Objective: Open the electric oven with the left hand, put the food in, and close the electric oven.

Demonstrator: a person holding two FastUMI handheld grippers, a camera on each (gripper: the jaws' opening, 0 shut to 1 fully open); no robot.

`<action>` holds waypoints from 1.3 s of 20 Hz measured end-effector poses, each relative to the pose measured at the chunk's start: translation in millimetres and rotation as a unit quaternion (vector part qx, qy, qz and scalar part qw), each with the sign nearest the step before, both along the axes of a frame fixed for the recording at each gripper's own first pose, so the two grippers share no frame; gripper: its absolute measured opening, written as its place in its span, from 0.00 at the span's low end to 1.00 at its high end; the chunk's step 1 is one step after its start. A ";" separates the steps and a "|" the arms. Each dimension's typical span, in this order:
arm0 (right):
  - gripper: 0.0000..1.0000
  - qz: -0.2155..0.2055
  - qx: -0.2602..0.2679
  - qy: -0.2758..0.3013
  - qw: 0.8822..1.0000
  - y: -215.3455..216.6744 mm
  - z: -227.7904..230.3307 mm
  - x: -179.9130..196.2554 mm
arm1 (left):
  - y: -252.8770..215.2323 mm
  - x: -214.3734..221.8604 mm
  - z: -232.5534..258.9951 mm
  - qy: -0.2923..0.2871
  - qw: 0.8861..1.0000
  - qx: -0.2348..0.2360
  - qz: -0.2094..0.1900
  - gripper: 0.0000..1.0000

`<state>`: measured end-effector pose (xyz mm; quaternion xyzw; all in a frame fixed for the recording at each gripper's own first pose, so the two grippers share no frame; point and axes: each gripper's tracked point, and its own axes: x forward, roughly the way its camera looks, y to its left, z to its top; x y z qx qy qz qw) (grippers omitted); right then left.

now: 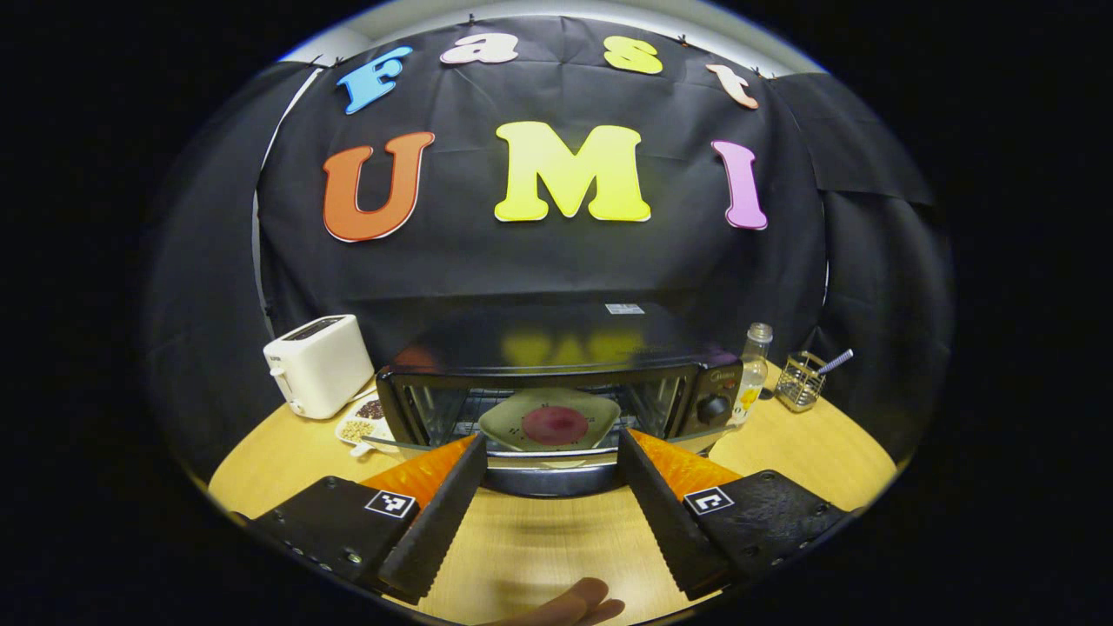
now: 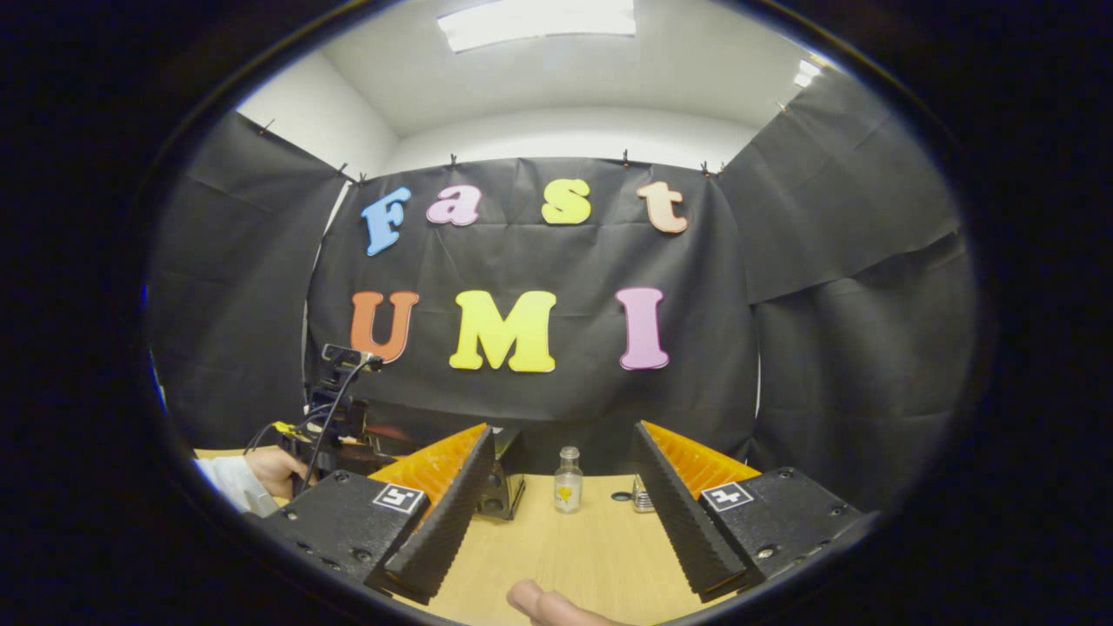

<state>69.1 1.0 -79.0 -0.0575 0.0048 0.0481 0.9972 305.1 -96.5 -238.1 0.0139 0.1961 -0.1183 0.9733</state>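
A black electric oven point(image 1: 556, 348) stands at the middle of the wooden table, with its glass door point(image 1: 696, 445) folded down flat toward me. Inside, on the rack, sits a pale green plate point(image 1: 513, 422) carrying a round red piece of food point(image 1: 555, 424). My left gripper point(image 1: 549, 443) is open just in front of the lowered door, and the door's dark handle point(image 1: 548, 480) lies between and just below its fingertips. Off to the right of the oven, my right gripper point(image 2: 563, 435) is open and holds nothing. The oven's right end point(image 2: 504, 487) peeks out beside its left finger.
A white toaster point(image 1: 317, 363) and a small dish of seeds point(image 1: 363, 422) stand left of the oven. A small glass bottle point(image 1: 753, 369) and a wire utensil holder point(image 1: 802, 381) stand to its right. A person's hand point(image 2: 274, 469) holds the left gripper's body.
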 end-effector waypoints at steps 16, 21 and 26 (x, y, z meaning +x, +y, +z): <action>1.00 -0.030 -0.041 -0.017 0.999 35.4 26.6 -65.3 | 75.4 -99.2 84.1 -0.061 0.997 -0.012 0.052 0.95; 1.00 -0.038 -0.043 -0.015 0.998 38.7 32.1 -72.0 | 79.1 -156.3 132.7 -0.101 0.994 -0.025 0.044 0.95; 0.97 -0.053 -0.028 0.010 0.998 38.9 26.1 -76.8 | 81.6 -220.2 166.2 -0.135 0.990 0.003 0.048 0.95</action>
